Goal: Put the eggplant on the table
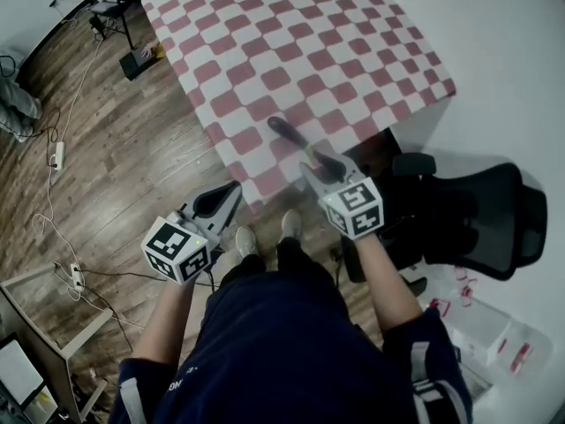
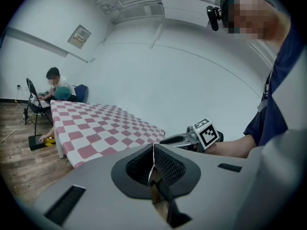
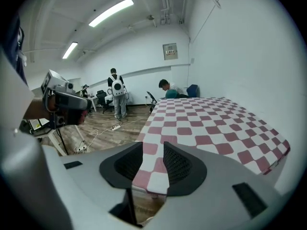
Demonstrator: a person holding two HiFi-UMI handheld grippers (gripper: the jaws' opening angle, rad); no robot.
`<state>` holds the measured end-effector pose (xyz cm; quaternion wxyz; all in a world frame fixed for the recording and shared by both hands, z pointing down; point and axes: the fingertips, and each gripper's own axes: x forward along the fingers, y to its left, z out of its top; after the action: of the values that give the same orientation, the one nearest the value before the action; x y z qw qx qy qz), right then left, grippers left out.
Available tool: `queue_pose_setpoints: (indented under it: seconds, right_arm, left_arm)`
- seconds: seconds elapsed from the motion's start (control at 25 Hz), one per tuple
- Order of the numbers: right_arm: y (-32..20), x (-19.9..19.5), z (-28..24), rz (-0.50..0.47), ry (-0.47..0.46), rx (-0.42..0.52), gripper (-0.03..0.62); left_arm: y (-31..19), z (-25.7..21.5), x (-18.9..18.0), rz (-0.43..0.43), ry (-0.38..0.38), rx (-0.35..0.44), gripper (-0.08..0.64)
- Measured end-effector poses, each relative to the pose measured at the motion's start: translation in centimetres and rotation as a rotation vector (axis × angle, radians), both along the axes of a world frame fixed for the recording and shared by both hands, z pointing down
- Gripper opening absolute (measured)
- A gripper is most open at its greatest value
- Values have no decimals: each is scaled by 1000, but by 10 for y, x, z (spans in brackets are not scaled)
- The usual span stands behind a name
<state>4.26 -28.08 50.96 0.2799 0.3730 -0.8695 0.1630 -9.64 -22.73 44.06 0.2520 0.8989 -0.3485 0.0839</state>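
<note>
The dark purple eggplant (image 1: 285,132) lies along the red-and-white checked table cloth (image 1: 291,42), close to the table's front edge. My right gripper (image 1: 310,161) is just short of its stem end, and whether they touch I cannot tell. Its jaws (image 3: 153,158) stand open, with only the cloth (image 3: 211,123) showing through the gap; the eggplant is hidden in the right gripper view. My left gripper (image 1: 235,188) hangs off the table's front left over the wooden floor. Its pads (image 2: 153,161) meet in a thin line, shut on nothing. The right gripper (image 2: 184,139) with its marker cube shows in the left gripper view.
A black office chair (image 1: 477,215) stands right of the table, with clear plastic packs (image 1: 494,338) on the floor beside it. Cables and a power strip (image 1: 57,155) lie on the wood floor at left. Two people (image 3: 165,87) are at the table's far end.
</note>
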Motion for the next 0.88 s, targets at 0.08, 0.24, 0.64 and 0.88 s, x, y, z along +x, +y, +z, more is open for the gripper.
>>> queue_pose_setpoints:
  seconds: [0.08,0.24,0.64,0.88]
  right_arm:
    - [12,-5,-22,6,-41,24,120]
    - [30,-14,-63,18,-126,67,44]
    - [54,-13,-113,57,-220,155,28]
    - [57,-15,-126,48,-243,184,23]
  left_arm:
    - [5,-5,0,14,5,10,29]
    - [9,-18,1,51,8,44,29]
    - [15,-37,9,95,3,91,29]
    - [13,-41,14,98,1,105,29]
